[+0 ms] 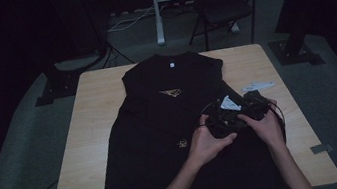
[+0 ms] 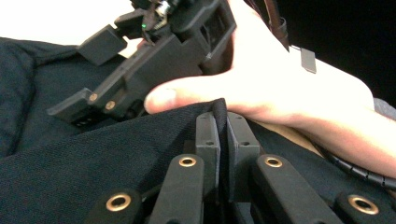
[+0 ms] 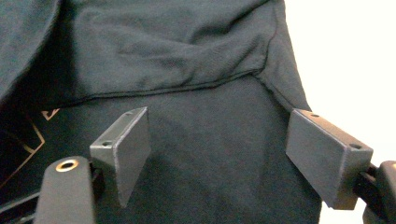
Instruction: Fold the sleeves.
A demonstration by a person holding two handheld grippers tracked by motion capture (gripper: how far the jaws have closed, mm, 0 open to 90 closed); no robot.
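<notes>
A black T-shirt [image 1: 171, 124] is spread on the counter [image 1: 94, 115]. Its cloth is pinched by the left gripper [image 2: 223, 122], near the right side; the right gripper [image 3: 217, 149] is held wide over it. The fold should be drawn across smoothly, kept taut. A gold emblem [image 1: 170, 93] is seen; no writing can be read.
</notes>
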